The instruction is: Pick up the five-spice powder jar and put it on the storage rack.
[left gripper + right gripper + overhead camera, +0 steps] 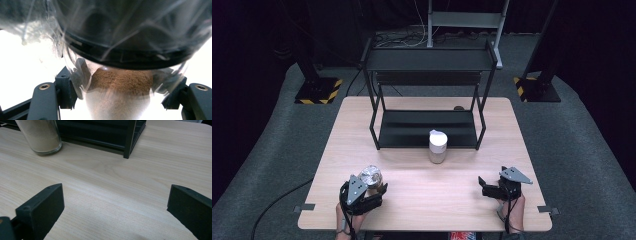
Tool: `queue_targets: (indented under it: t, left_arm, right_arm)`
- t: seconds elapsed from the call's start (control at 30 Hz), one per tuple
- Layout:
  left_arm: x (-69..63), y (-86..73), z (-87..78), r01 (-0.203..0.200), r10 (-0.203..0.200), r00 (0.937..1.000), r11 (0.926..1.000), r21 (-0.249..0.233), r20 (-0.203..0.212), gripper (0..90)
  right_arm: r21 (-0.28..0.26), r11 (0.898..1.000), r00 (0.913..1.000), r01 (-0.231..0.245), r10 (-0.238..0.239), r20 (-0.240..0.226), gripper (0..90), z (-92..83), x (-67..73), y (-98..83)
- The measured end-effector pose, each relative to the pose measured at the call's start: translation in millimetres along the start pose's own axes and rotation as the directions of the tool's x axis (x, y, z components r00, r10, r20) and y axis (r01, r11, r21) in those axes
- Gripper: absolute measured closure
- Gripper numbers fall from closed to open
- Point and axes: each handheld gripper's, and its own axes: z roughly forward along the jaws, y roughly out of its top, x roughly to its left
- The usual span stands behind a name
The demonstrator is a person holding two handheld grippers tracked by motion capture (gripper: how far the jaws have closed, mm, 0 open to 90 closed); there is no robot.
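My left gripper [377,186] is near the table's front left, shut on a clear glass jar [371,175] with a shiny top. In the left gripper view the jar [120,82] sits between the jaws of my left gripper [120,102], with brown powder and a dark ring visible inside. A second glass jar [437,146] with a white lid stands upright mid-table, in front of the rack; its powder-filled base [41,137] shows at the upper left of the right gripper view. My right gripper [483,185] rests at the front right, open, with bare table between its jaws [115,202].
A black two-level metal rack [427,95] stands at the back middle of the wooden table [422,190]; its corner post [128,142] is ahead of my right gripper. Cables trail off the table's front edge. Grey carpet surrounds the table.
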Motion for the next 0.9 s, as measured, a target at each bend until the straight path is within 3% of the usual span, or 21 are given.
queue_targets:
  t: [0.9]
  left_arm:
    - [13.6, 23.5, 24.9, -0.041, 0.04, 0.9989, 0.9991, 0.01, 0.023, 30.2]
  right_arm:
    - [0.006, 1.0, 1.0, 0.001, -0.001, -0.002, 0.0, 0.5, -0.1, 1.1]
